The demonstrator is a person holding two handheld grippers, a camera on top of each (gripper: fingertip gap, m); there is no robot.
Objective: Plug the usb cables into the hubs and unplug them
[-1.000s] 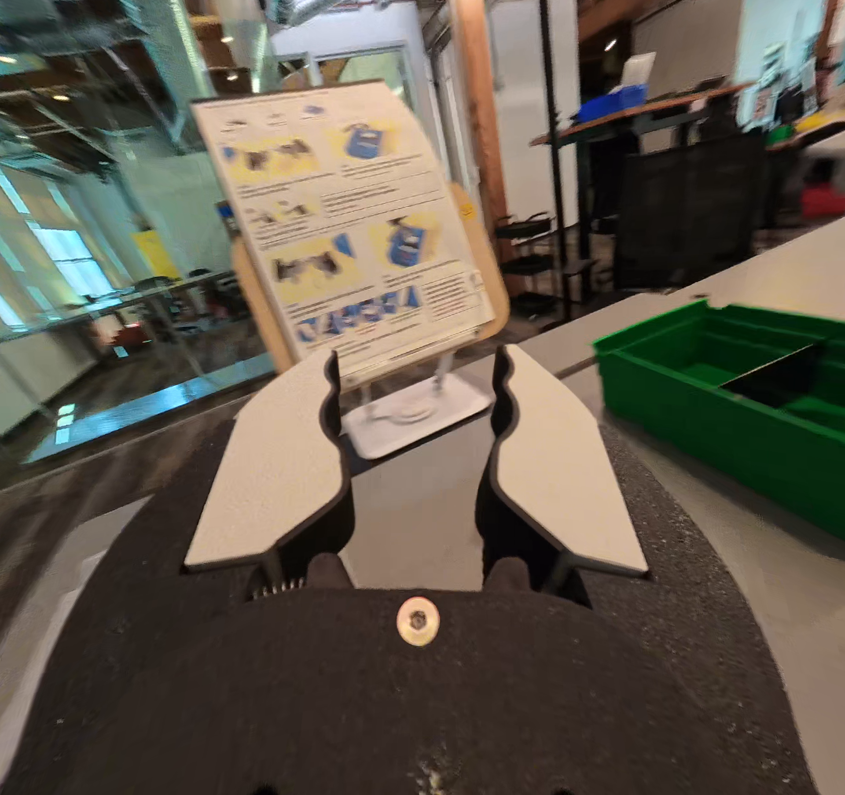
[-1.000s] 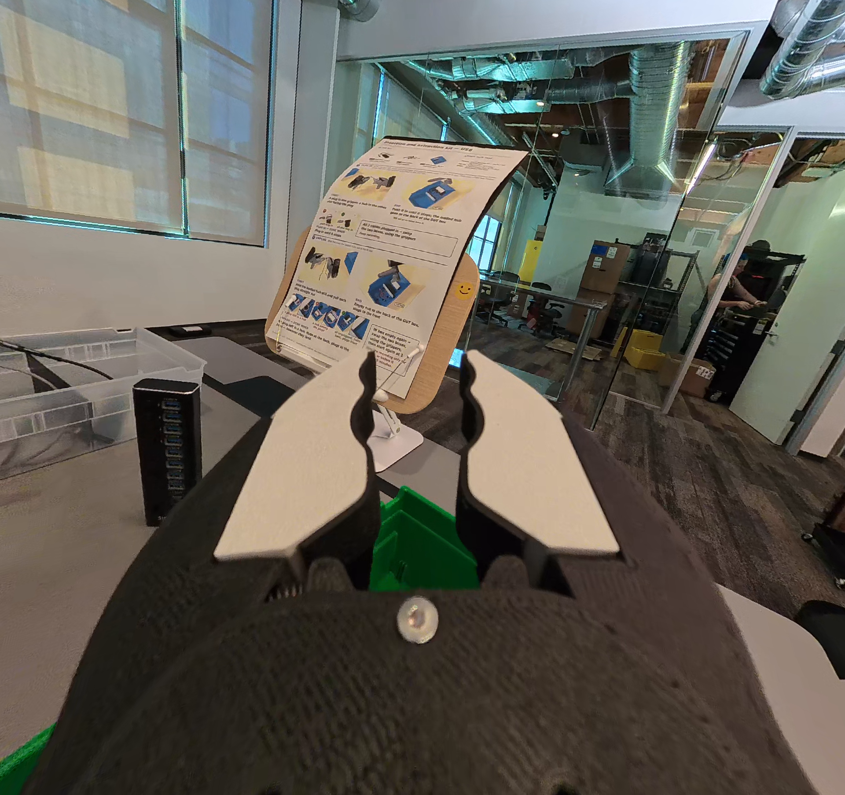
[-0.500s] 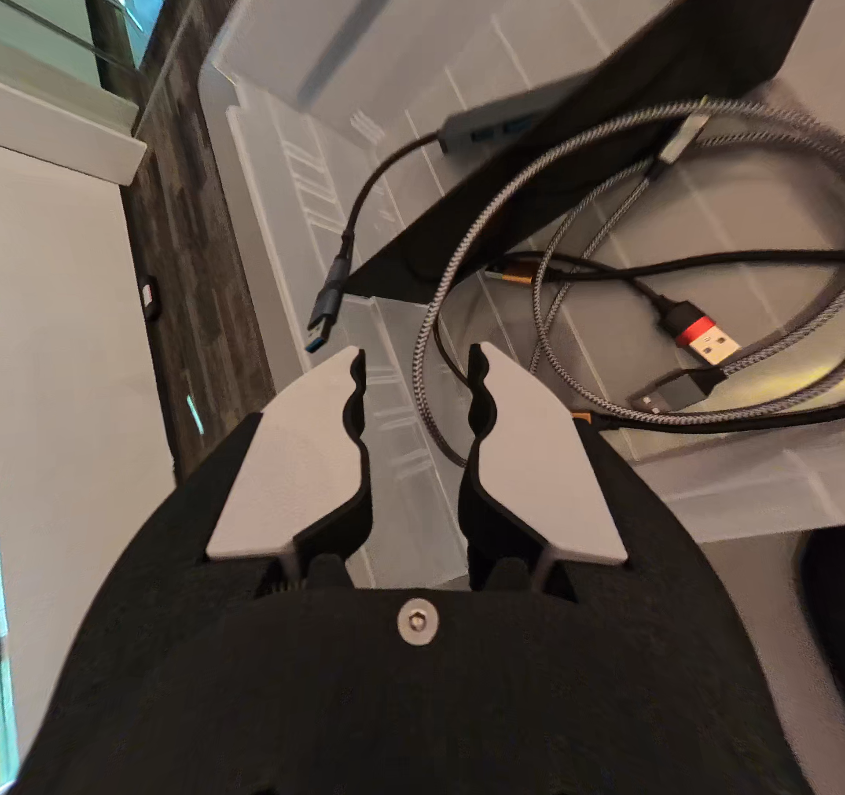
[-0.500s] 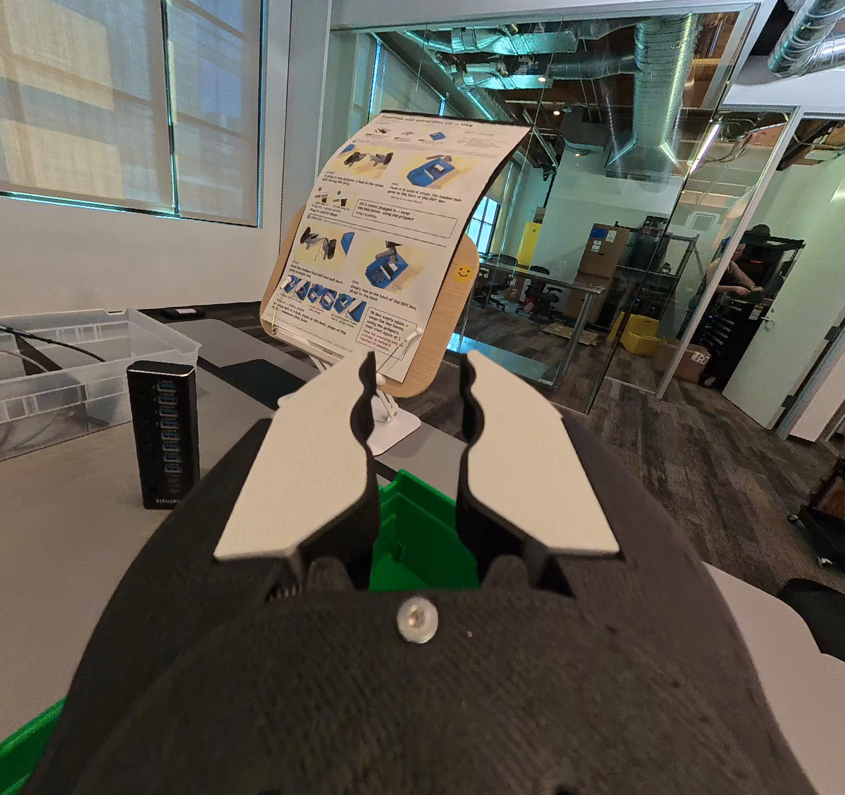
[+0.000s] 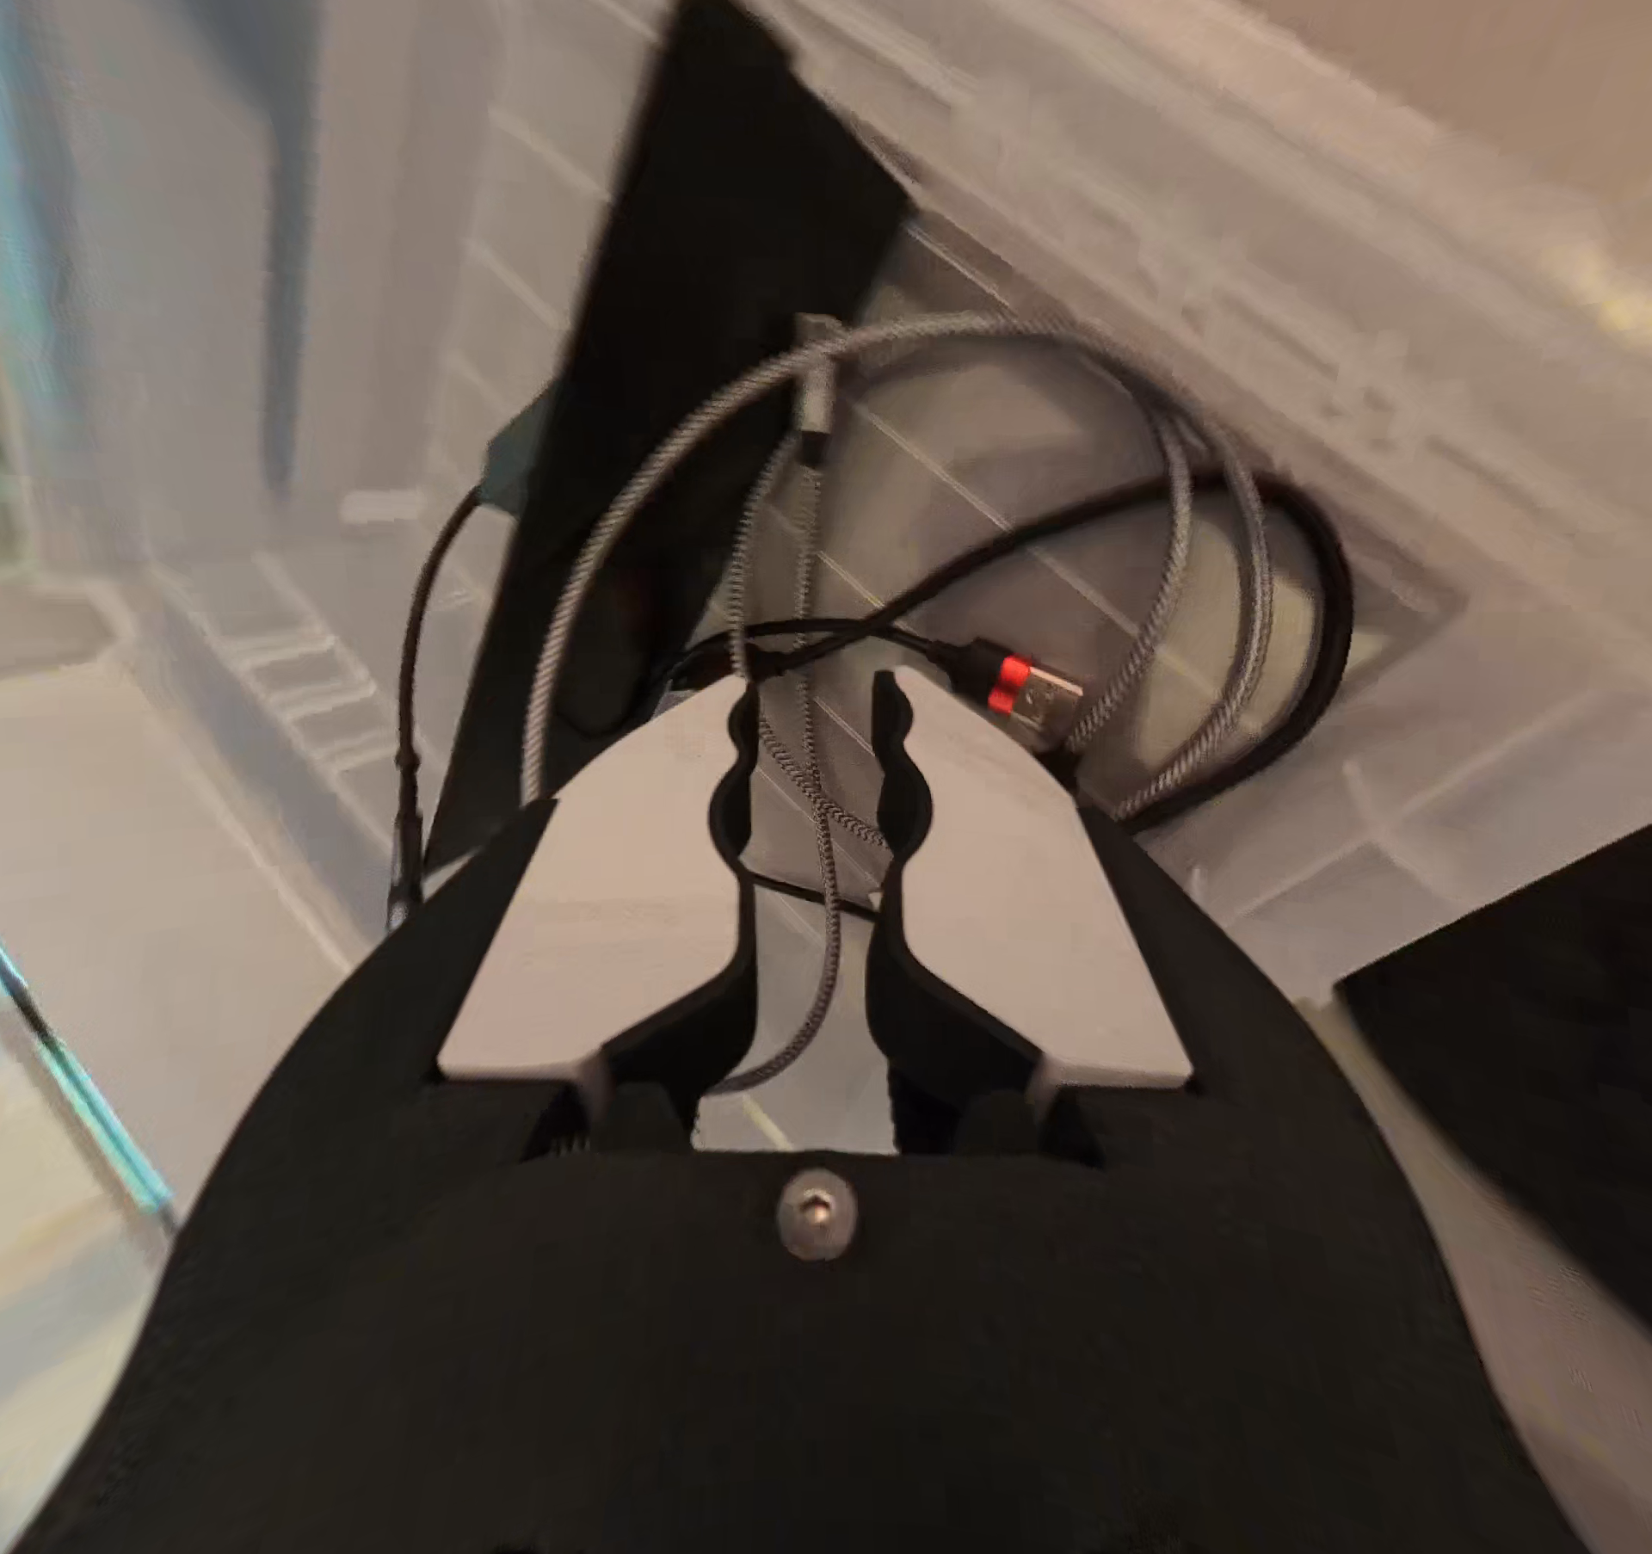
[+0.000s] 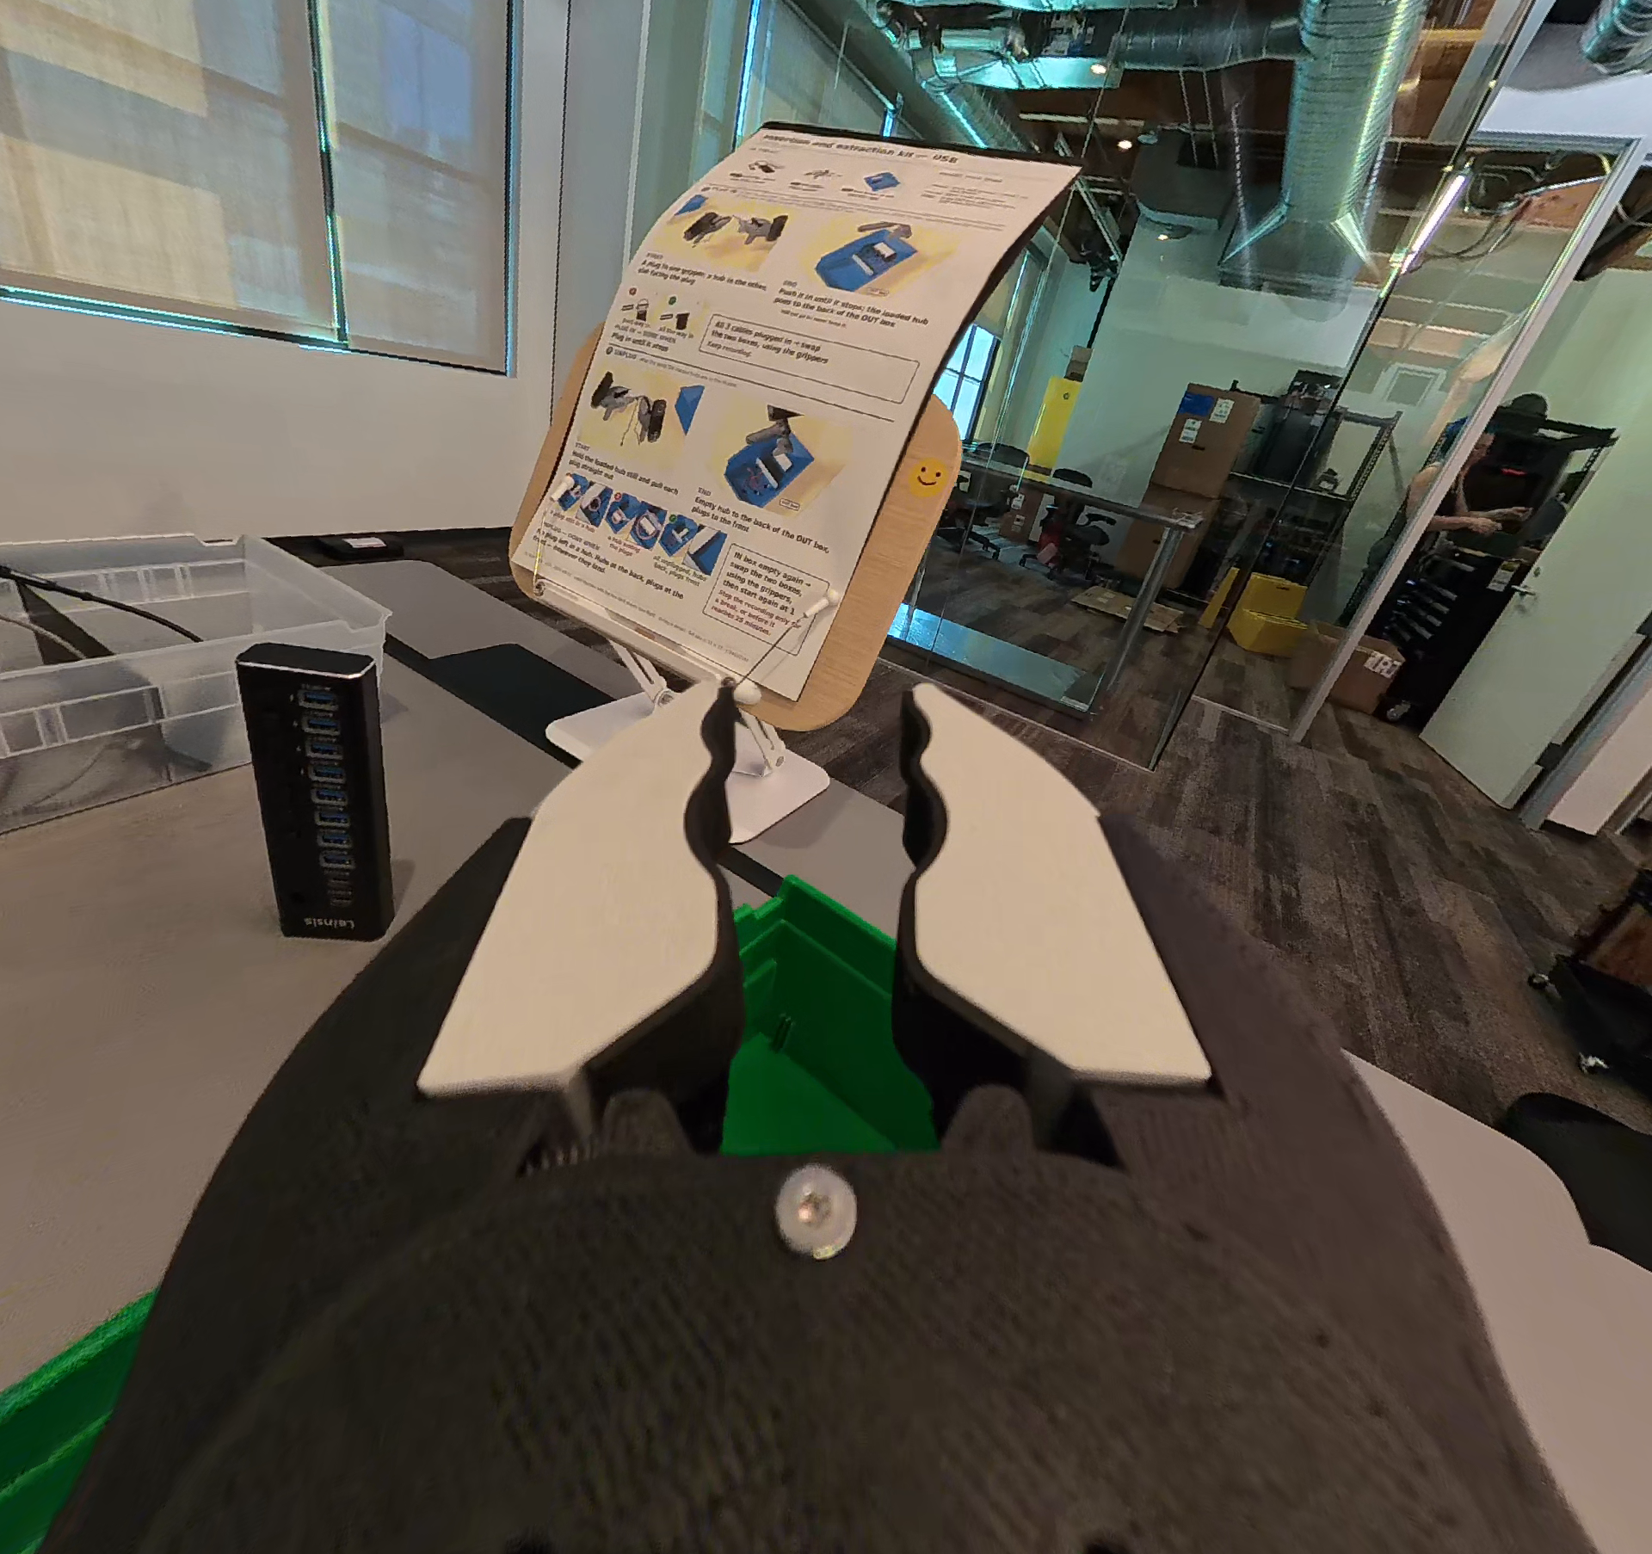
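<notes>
Nothing plugged yet: left gripper spread, empty, over the coiled usb cables in the clear bin; right gripper spread, empty, black hub standing untouched on the table

Inside the clear plastic bin lies a grey-and-white braided cable and a black cable with a red-banded silver USB plug. The divider is black. On the grey worktop, a black hub with blue ports; the bin is green.
</notes>
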